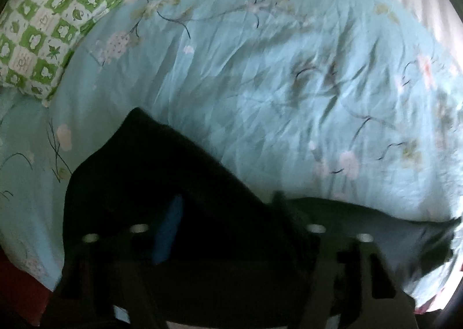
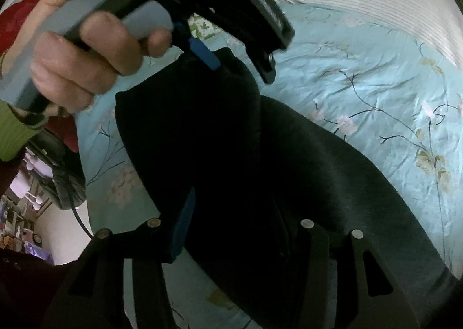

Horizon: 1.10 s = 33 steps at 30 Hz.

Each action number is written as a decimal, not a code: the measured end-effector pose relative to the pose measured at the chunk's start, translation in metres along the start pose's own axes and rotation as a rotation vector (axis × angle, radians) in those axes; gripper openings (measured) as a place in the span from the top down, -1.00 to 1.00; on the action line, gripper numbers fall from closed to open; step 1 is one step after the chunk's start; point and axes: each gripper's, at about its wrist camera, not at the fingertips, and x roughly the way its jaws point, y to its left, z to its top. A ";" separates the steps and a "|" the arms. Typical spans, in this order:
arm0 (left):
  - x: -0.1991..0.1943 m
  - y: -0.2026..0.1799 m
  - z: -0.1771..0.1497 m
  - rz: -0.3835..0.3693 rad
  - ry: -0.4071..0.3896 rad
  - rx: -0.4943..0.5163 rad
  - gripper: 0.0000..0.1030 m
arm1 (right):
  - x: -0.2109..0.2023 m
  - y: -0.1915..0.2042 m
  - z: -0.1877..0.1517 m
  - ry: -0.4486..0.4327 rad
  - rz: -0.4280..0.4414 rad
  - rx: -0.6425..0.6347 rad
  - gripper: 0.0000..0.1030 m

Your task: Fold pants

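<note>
Pillow (image 1: 43,28), green-and-white check: at ten o'clock in my left wrist view, on the bed, well apart from the work.

Sheet (image 1: 260,83), pale blue with flower sprays, creased: covers the bed and lies under everything.

Pants (image 1: 162,173), black: across the near edge of the bed. In the left view one end peaks up at about seven o'clock and the rest trails low toward four o'clock. In the right view the cloth fills the centre and runs off toward five o'clock.

My left gripper (image 1: 228,230): partly closed, black cloth bunched between the fingers. The blue pad shows against the fabric, but it is too dark to tell whether the pads truly pinch. From outside, at twelve o'clock in the right view, my left hand (image 2: 86,54) grips its handle and its blue pad touches the raised peak.

My right gripper (image 2: 234,227): also partly closed, cloth filling the gap, blue pad against it. I cannot tell if the grip is firm.

Handling, my judgement: soft, limp and light, with no stiffness, so it will sag between two holds. It looks slightly fuzzy and unlikely to slip. Not fragile. Best taken at hem or waistband corners, both layers together, and kept taut.
</note>
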 end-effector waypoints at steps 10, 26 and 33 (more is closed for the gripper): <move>-0.054 0.043 -0.062 -0.176 -0.250 -0.076 0.93 | -0.021 0.000 0.013 -0.036 0.011 -0.007 0.87; -0.035 0.137 -0.193 -0.438 -0.409 -0.368 0.93 | -0.026 0.051 0.011 0.034 -0.012 -0.188 0.87; -0.023 0.147 -0.207 -0.468 -0.397 -0.386 0.93 | -0.018 0.057 0.009 0.084 -0.037 -0.200 0.87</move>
